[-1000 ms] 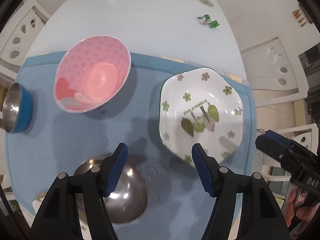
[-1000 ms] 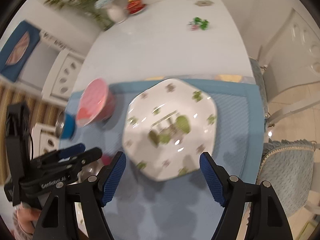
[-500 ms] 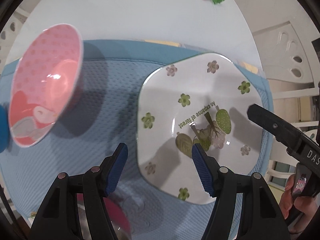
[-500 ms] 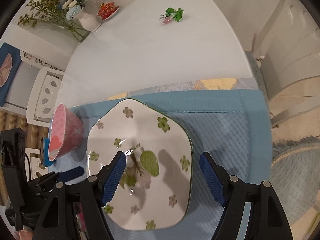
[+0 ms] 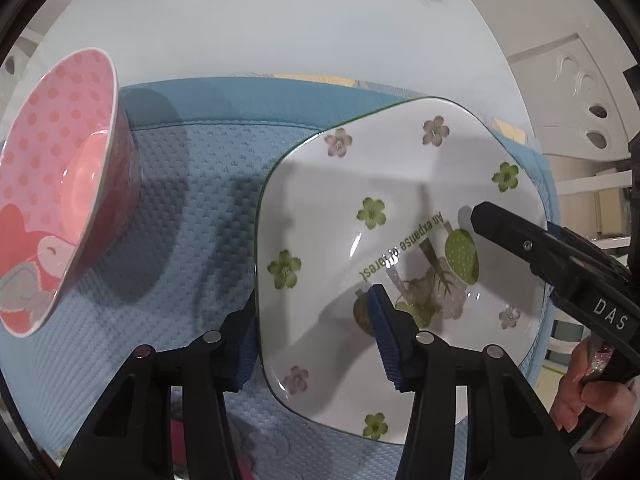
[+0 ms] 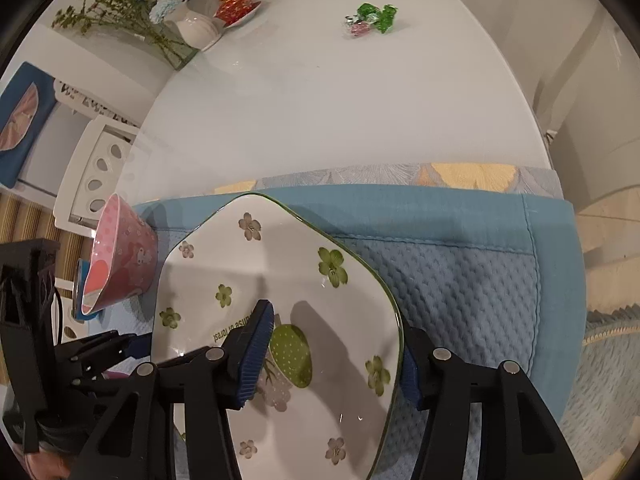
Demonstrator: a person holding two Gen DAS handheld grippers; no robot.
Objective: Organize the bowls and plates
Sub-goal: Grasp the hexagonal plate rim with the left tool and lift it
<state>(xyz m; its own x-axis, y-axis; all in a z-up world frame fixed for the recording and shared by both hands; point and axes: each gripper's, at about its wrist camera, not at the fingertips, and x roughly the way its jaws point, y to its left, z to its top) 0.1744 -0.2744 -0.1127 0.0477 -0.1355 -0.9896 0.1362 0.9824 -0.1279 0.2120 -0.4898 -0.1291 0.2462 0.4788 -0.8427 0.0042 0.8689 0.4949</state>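
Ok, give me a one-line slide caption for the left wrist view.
Left gripper straddling the near-left rim of the flowered plate on the blue mat, jaws closing, pink bowl alongside.

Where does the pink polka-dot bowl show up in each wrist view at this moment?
Left wrist: the pink bowl fills the left edge, looking tipped, on the blue mat.
Right wrist: it sits small at mid-left, just left of the floral plate.
Shared landmark: the floral plate, with both grippers straddling its rim.

One plate [image 5: 400, 216], one pink bowl [image 5: 60, 184]
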